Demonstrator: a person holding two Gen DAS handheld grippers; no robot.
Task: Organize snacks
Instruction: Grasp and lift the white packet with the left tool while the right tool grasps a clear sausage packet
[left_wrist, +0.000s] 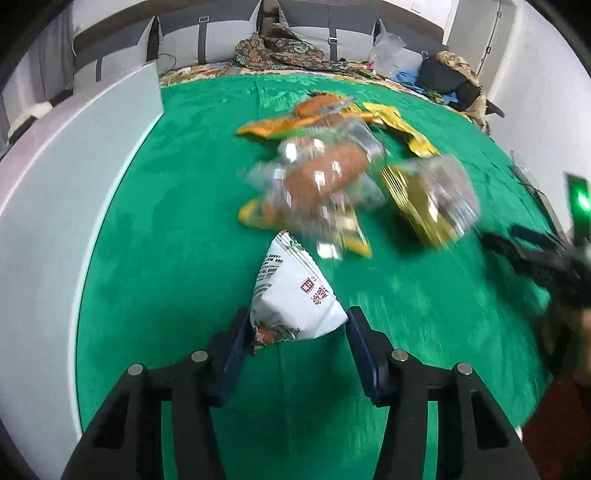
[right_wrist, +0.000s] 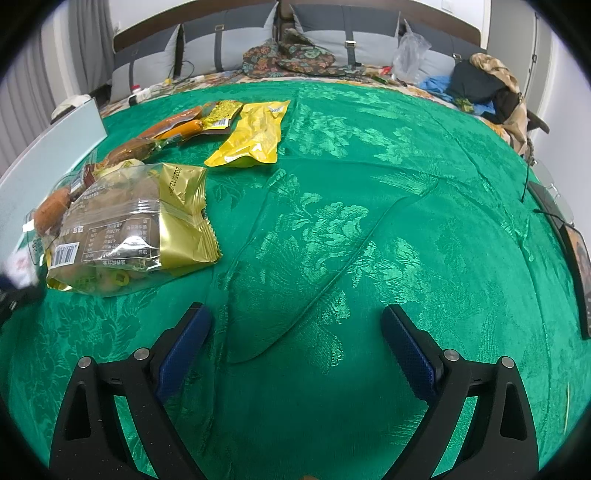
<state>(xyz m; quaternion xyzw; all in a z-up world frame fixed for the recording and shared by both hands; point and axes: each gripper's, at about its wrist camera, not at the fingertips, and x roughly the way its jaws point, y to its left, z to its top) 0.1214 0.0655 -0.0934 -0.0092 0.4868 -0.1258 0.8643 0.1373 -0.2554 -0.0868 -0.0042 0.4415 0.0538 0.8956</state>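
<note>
L grip: my left gripper (left_wrist: 295, 325) pinches the white packet (left_wrist: 295, 299) just above the green cloth (left_wrist: 155, 229).
R grip: right gripper (right_wrist: 295, 325) spread wide, empty.
Pile: other snacks (left_wrist: 325, 173) beyond.
Risk: hold's only on the packet's lower edge; could slip w/ a quick swing.

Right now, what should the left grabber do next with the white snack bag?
Probably lift it clear. The left gripper has the white snack bag pinched between its pads, and the snack pile lies just beyond it on the green cloth.
</note>
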